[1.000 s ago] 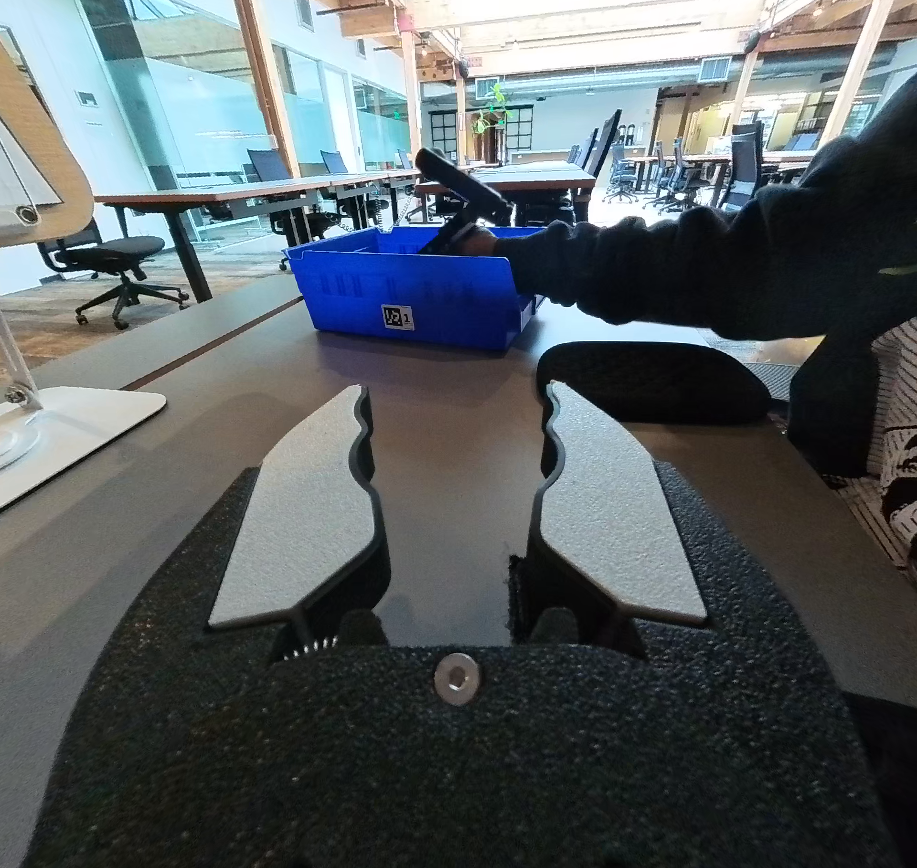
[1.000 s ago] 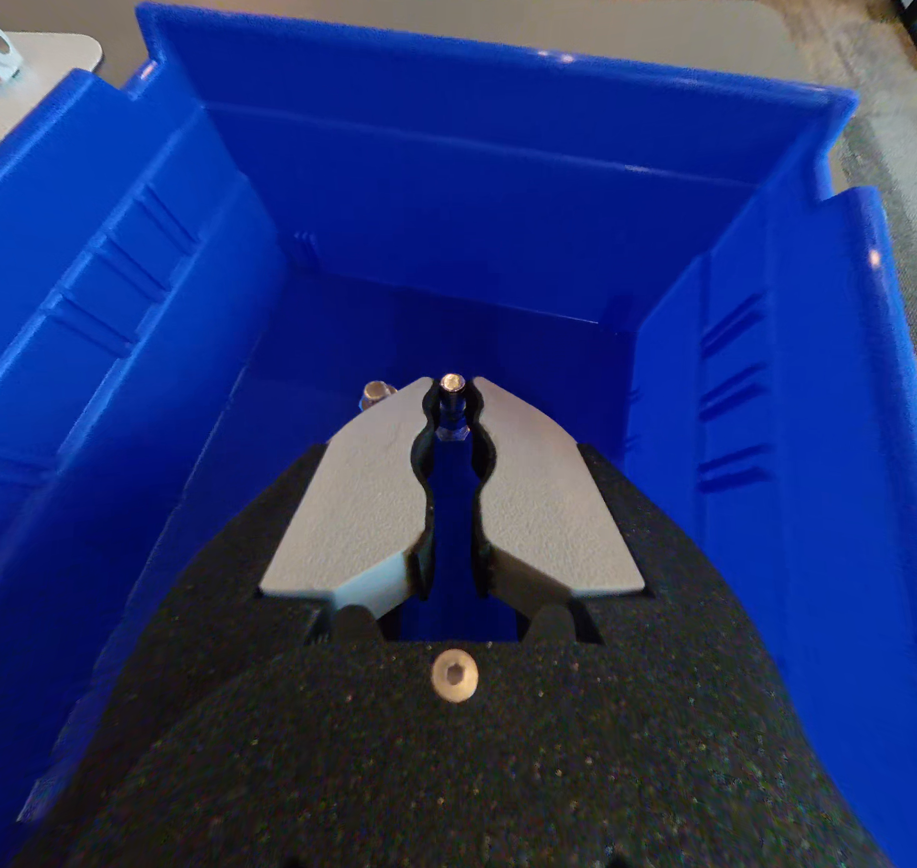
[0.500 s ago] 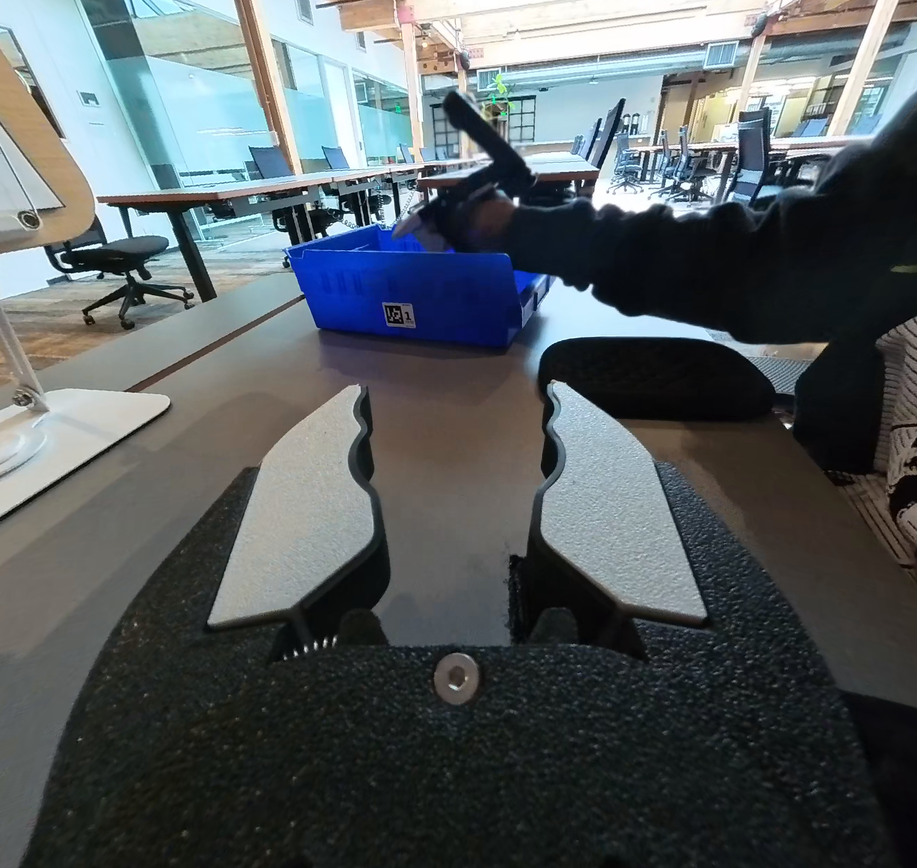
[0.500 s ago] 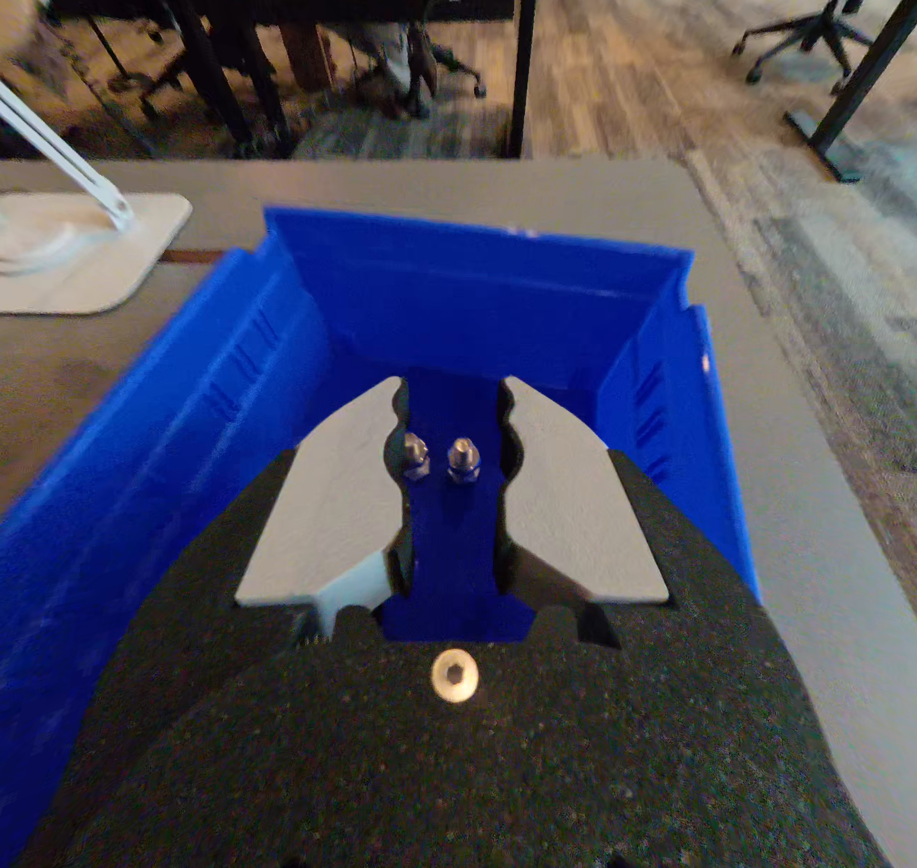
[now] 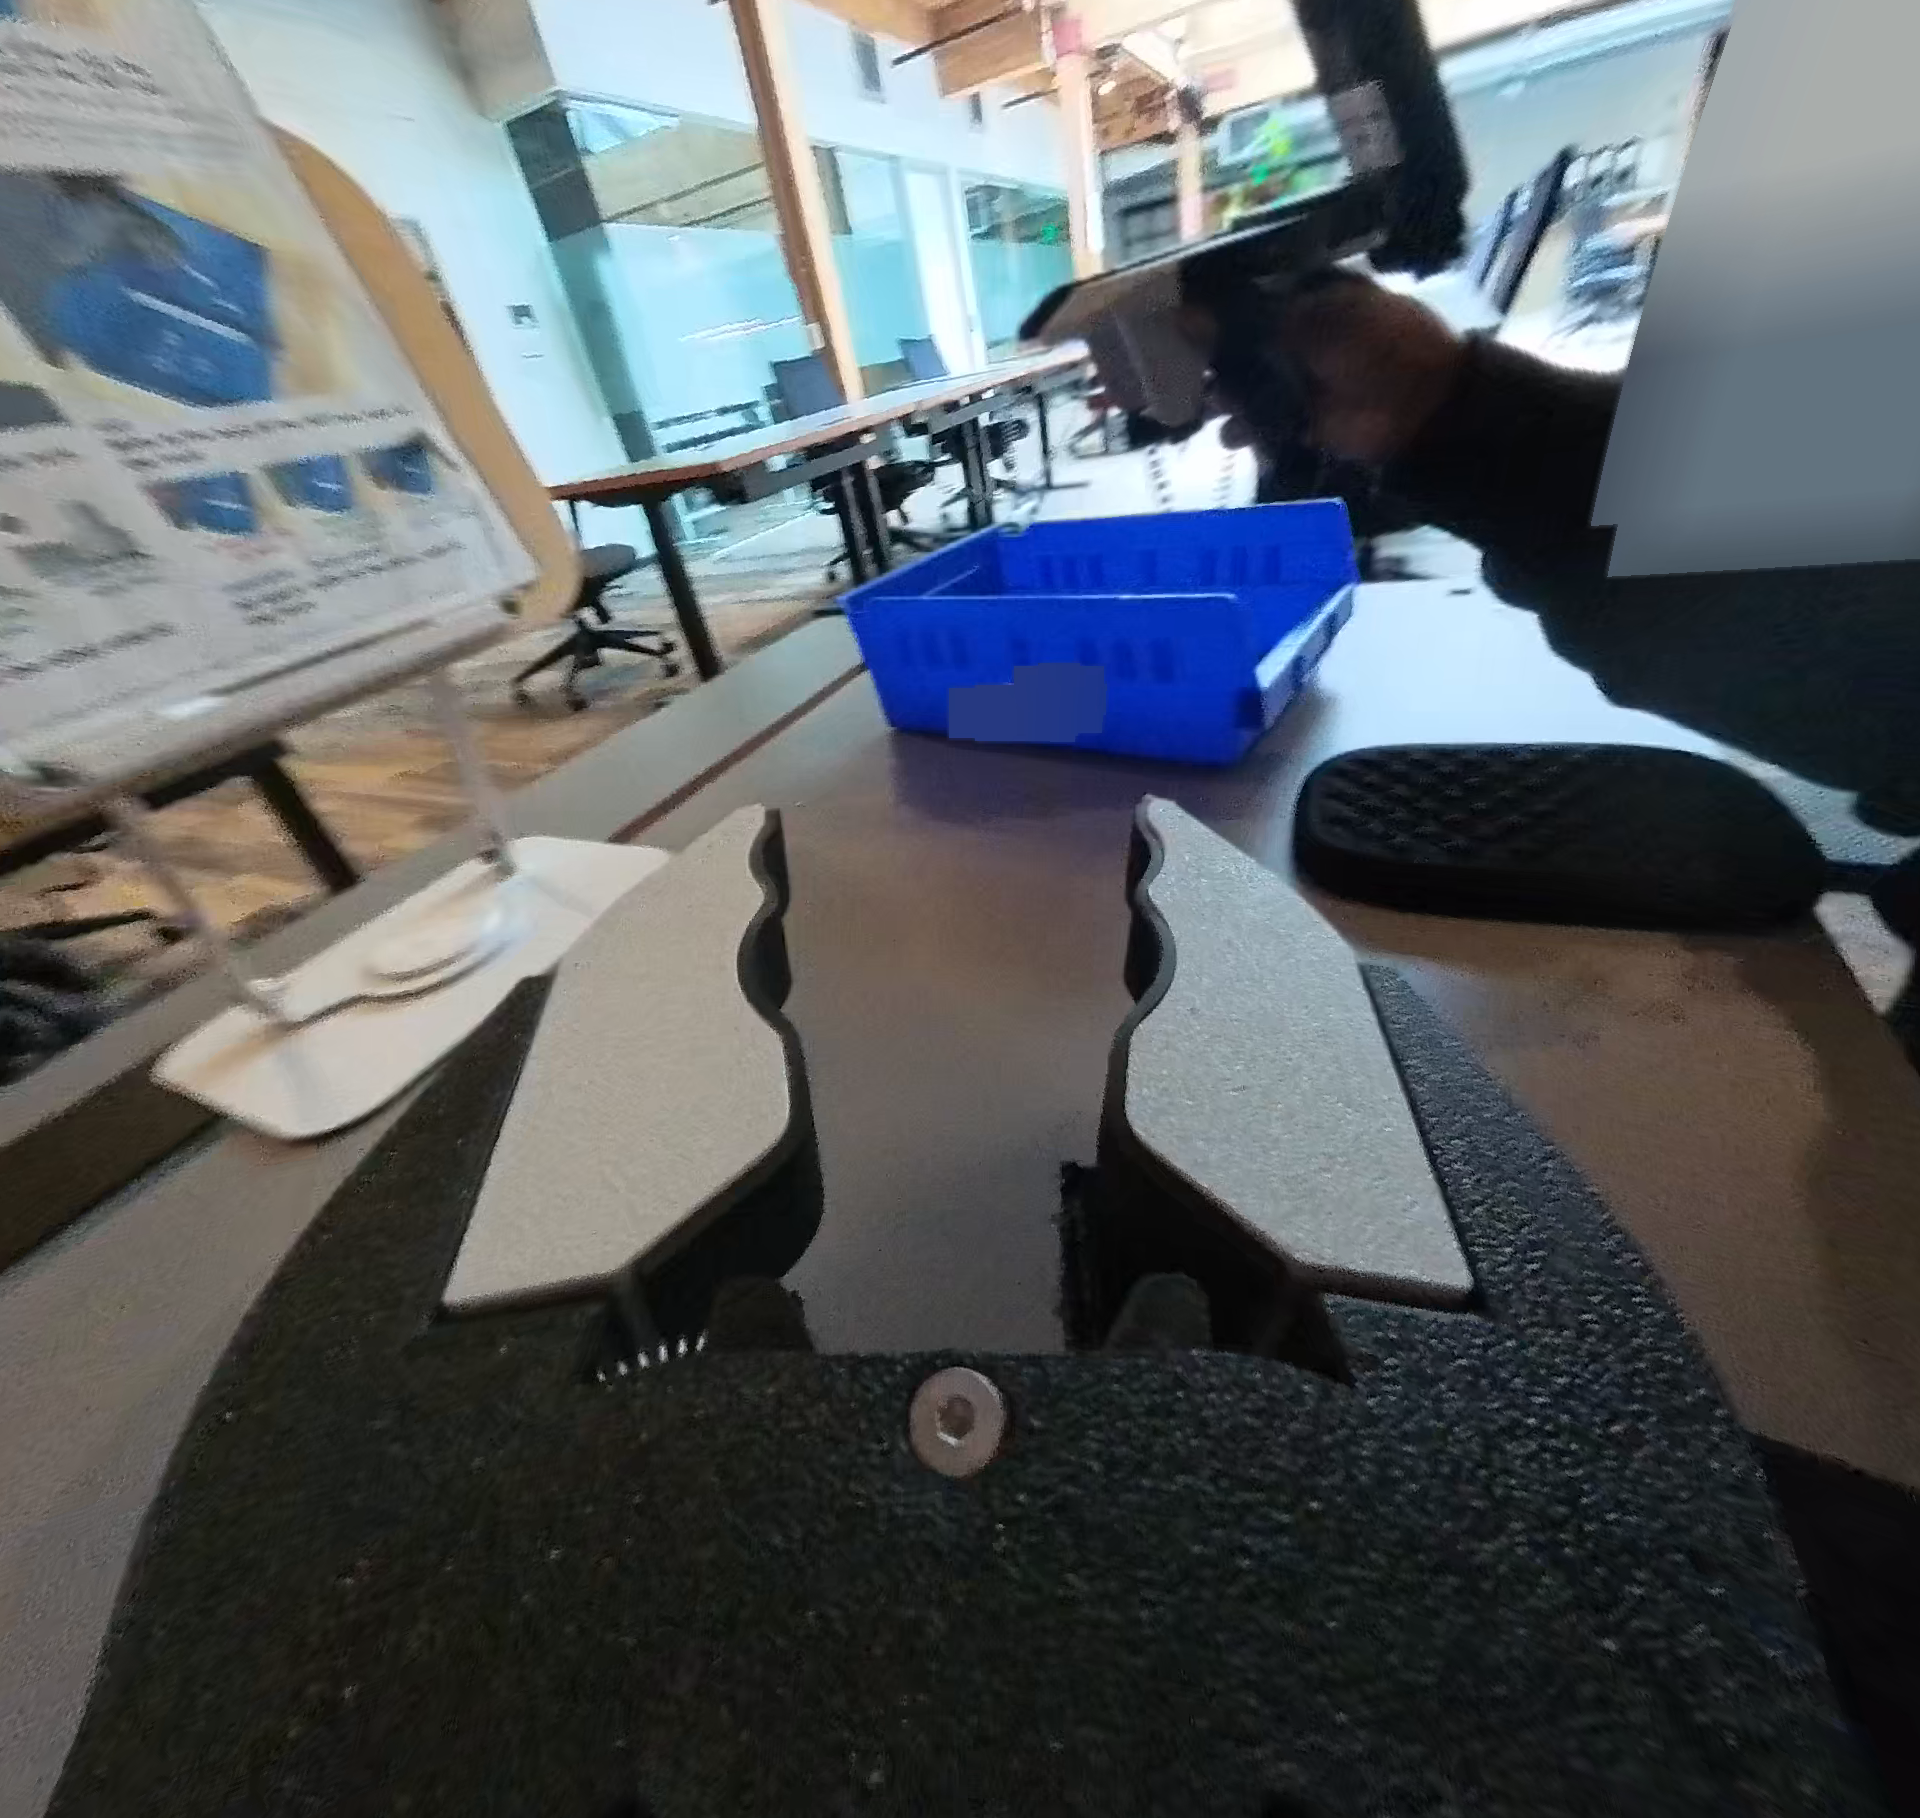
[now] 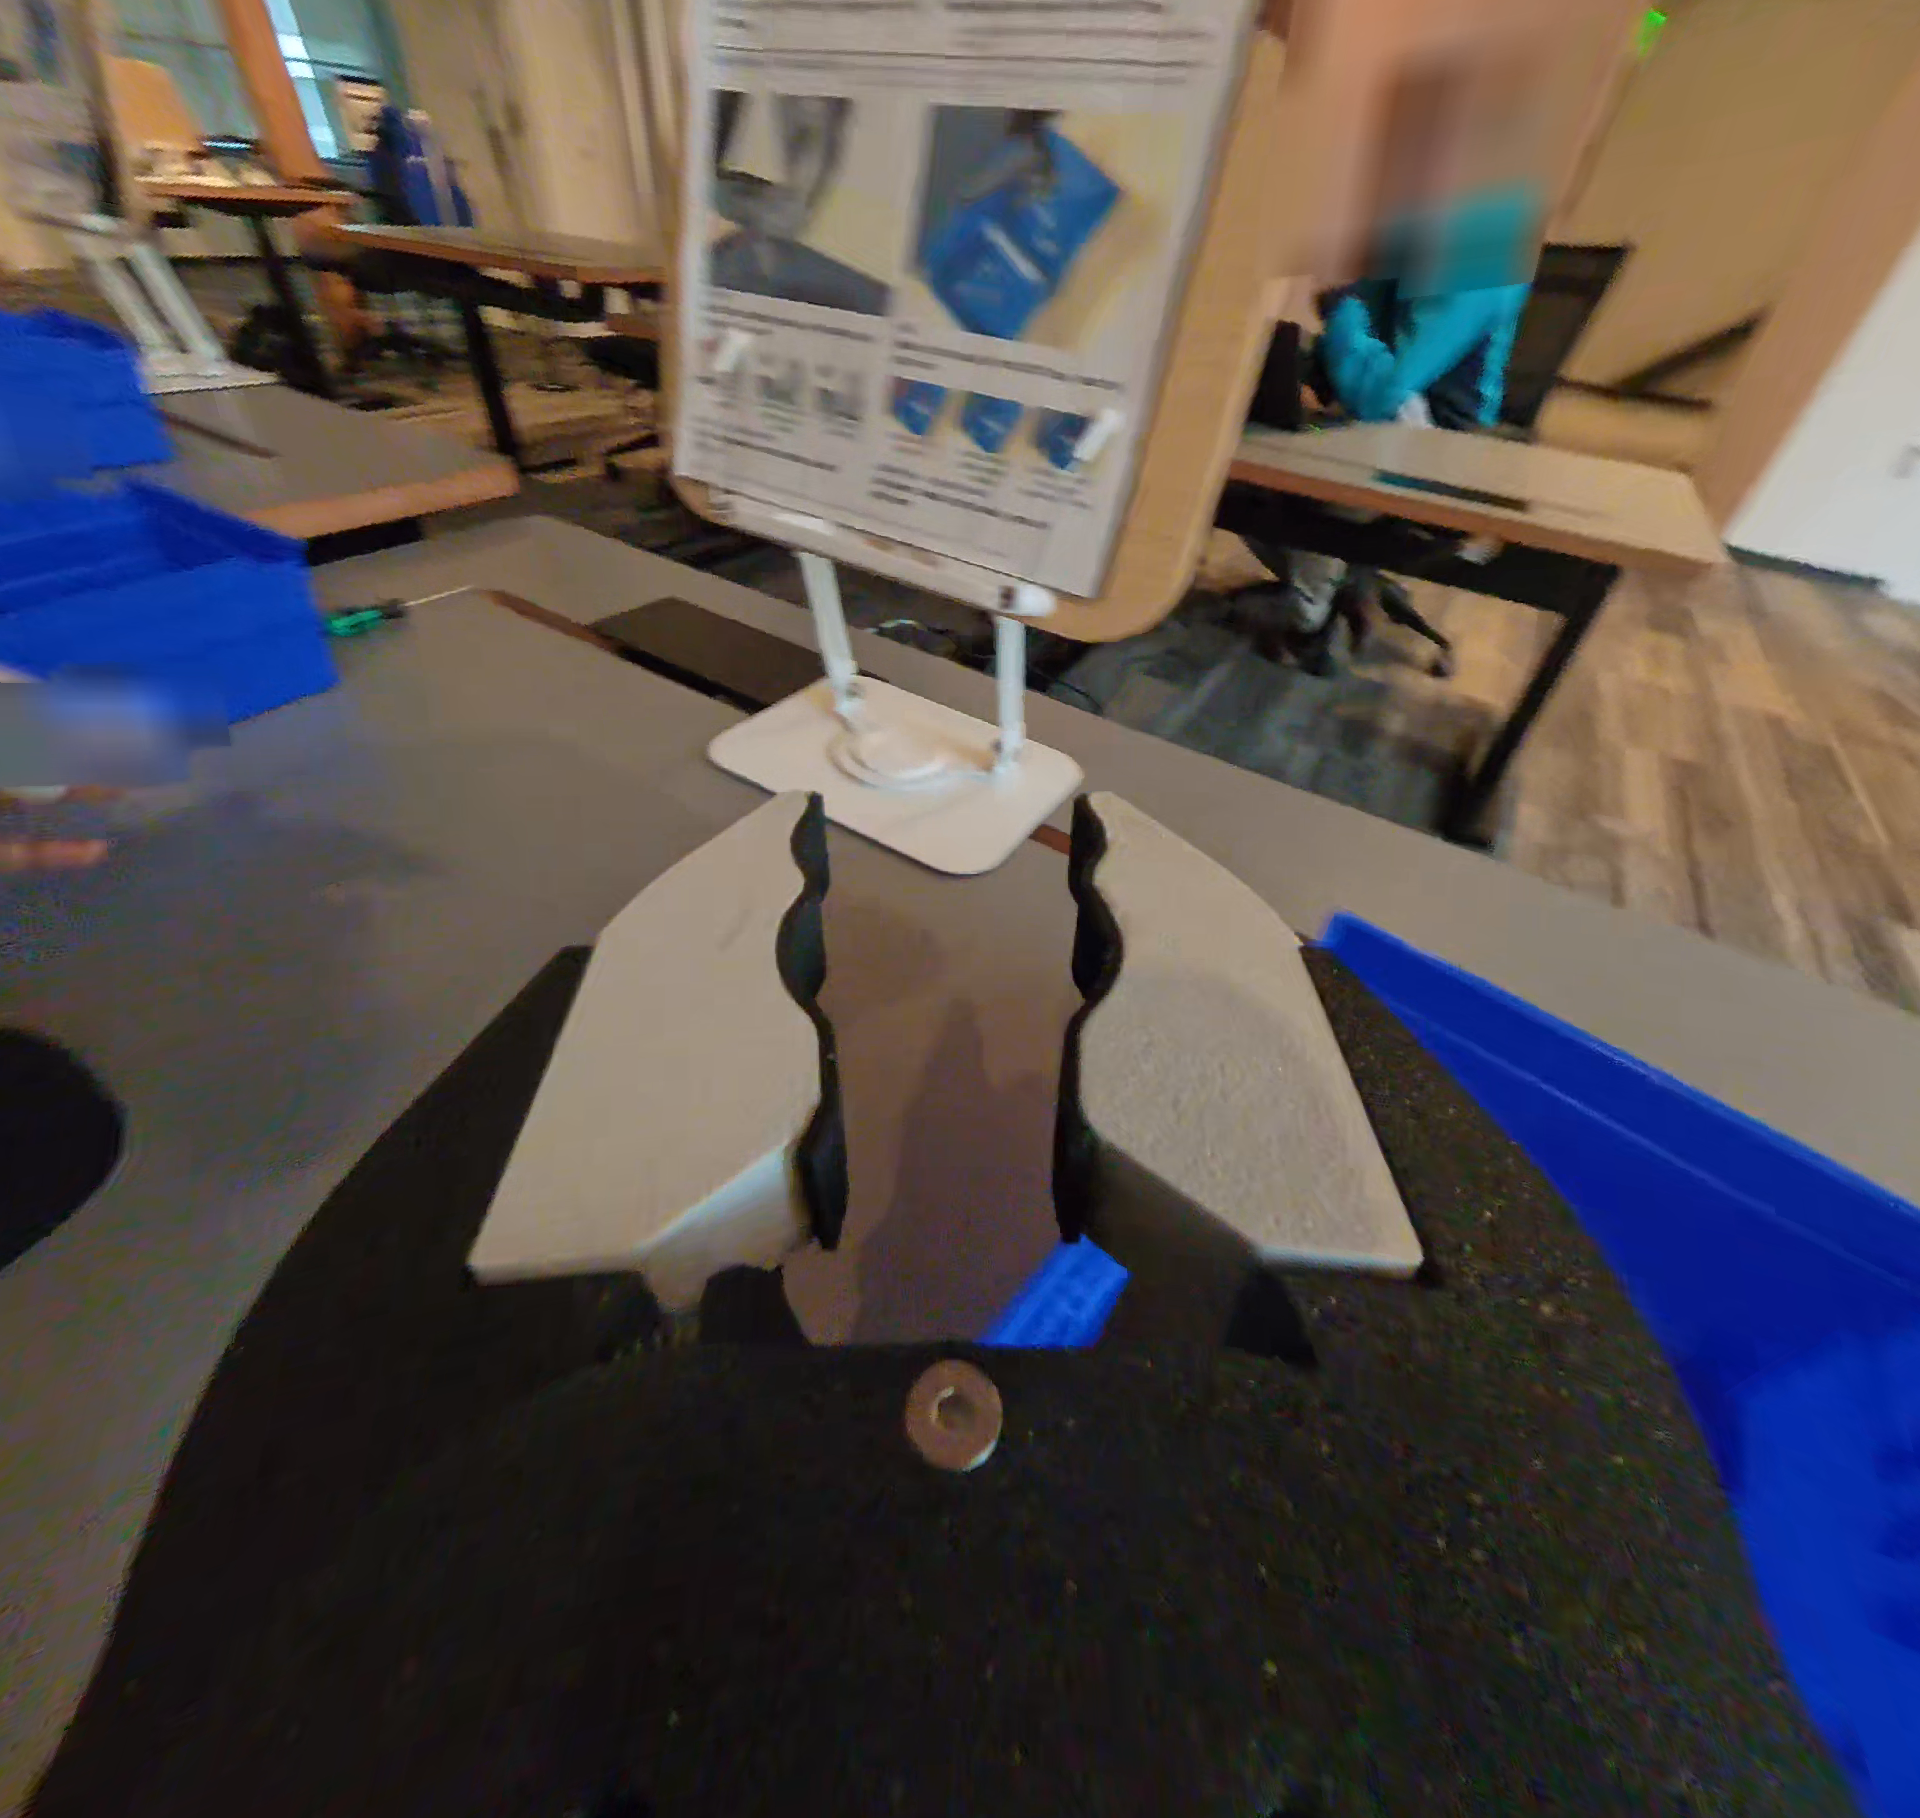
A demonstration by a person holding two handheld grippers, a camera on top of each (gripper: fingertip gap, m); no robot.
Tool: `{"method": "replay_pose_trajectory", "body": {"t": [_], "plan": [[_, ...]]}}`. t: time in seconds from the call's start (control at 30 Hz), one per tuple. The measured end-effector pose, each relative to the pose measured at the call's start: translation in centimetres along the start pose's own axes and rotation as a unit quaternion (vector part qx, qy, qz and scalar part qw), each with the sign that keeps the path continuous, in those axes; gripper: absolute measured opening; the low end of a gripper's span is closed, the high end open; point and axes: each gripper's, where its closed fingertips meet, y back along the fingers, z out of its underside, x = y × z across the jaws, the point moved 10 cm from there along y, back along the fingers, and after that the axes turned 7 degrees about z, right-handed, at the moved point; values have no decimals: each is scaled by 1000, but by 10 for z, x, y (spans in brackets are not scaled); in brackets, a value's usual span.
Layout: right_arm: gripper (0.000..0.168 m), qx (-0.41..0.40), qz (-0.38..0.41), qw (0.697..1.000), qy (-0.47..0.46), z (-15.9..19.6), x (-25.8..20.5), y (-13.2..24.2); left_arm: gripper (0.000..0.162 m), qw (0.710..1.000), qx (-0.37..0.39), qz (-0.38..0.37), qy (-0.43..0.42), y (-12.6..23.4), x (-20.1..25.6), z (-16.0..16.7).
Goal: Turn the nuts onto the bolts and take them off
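Note:
My left gripper (image 5: 954, 823) is open and empty, low over the dark table (image 5: 935, 1041). A blue bin (image 5: 1101, 646) stands on the table ahead of it. My right gripper (image 6: 940, 818) is open and empty, lifted clear of the bin, whose rim (image 6: 1621, 1145) shows at its lower right. In the left wrist view the right gripper (image 5: 1174, 355) hangs in a hand above the bin. No nuts or bolts are in view now.
A sign stand with a printed sheet (image 6: 935, 241) stands on a white base (image 6: 904, 771) ahead of my right gripper; it also shows in the left wrist view (image 5: 208, 418). A black pad (image 5: 1548, 833) lies right of the bin. Another blue bin (image 6: 135, 542) and a green screwdriver (image 6: 364, 615) lie far left.
My right gripper let go of the bolt in the bin, opened, rose out of the bin and swung to face the sign stand. My left gripper shifted slightly and stayed open.

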Motion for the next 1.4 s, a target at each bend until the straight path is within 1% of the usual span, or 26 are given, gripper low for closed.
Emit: {"method": "replay_pose_trajectory", "body": {"t": [0.07,0.2,0.27,0.37,0.43,0.5,0.6,0.63,0.73,0.8,0.83,0.9,1.0,1.1,1.23,1.3,1.4], "plan": [[43,9,-31,999,16,2,-18,-4,63,999,-17,-29,-26,20,0,-18],[41,1,-53,997,47,12,-39,-15,63,991,-58,-104,-66,74,1,-52],[40,-1,-63,997,54,15,-44,-19,63,979,-109,-156,-77,107,-2,-64],[40,3,-77,995,59,18,-49,-22,63,946,-221,-225,-76,161,-7,-73],[40,6,-83,995,61,20,-51,-22,63,922,-286,-254,-54,196,-12,-72],[40,9,-89,994,61,21,-51,-22,61,902,-342,-265,-8,226,-18,-66],[40,16,-89,994,61,22,-51,-21,53,875,-394,-270,78,258,-26,-49],[40,17,-89,994,61,22,-51,-21,47,866,-407,-268,114,264,-29,-42],[40,15,-91,993,68,20,-52,-21,47,827,-456,-264,196,278,-36,-13],[40,19,-91,993,74,19,-53,-20,47,802,-481,-267,231,284,-40,6],[40,21,-90,993,76,18,-53,-19,44,790,-493,-272,241,287,-42,14],[40,22,-86,993,77,18,-51,-18,42,774,-507,-280,255,291,-46,25],[40,27,-84,994,71,18,-48,-16,38,770,-502,-285,272,292,-54,32],[40,27,-82,994,68,19,-45,-16,35,759,-508,-284,292,290,-60,35],[40,24,-80,994,65,20,-42,-16,35,743,-526,-274,309,287,-64,40],[39,23,-81,994,64,21,-42,-16,38,739,-533,-270,312,286,-67,41],[40,19,-79,995,63,22,-41,-17,33,739,-531,-268,317,285,-70,41]]}}
